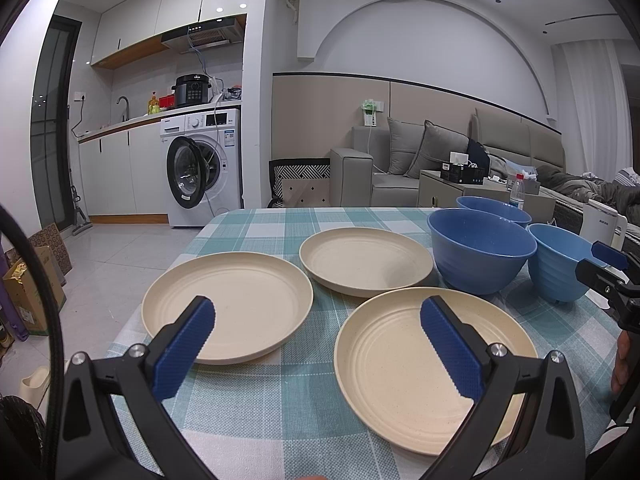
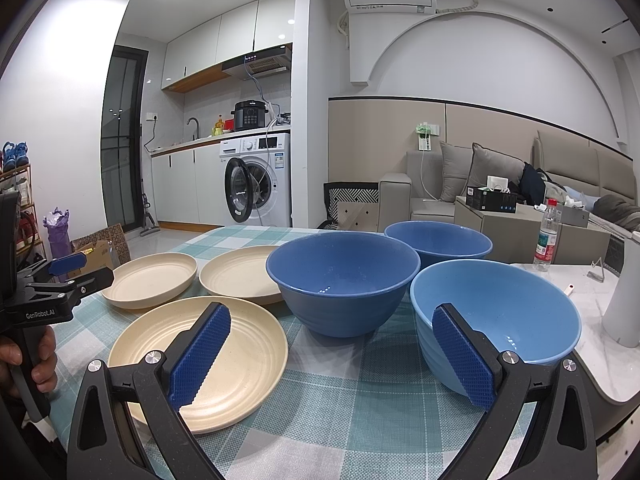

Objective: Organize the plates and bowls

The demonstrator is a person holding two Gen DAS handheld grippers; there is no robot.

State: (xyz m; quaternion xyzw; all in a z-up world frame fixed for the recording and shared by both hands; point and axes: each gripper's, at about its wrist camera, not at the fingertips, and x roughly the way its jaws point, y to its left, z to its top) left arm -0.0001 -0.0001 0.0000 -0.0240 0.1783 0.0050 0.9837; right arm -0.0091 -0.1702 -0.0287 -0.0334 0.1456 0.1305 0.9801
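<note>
Clearly nothing is stacked yet. From the left wrist, the left claw (image 1: pixel 318 354) hangs above the bench (image 1: pixel 256 412) with its jaws wide apart and empty, framing the gap between the left plate (image 1: pixel 227 306) and the near plate (image 1: pixel 404 372); a far plate (image 1: pixel 366 261) lies beyond, apart from both. All three lie flat and separate, so any one could be slid onto another.

From the right wrist, the right claw (image 2: pixel 332 354) is likewise spread and holds nothing, poised between the near plate and the light blue bowl (image 2: pixel 496 316). A dark blue bowl (image 2: pixel 342 284) stands upright just beside it, with a rear bowl (image 2: pixel 438 242) behind, all mouth-up, ready for nesting, I judge.
</note>
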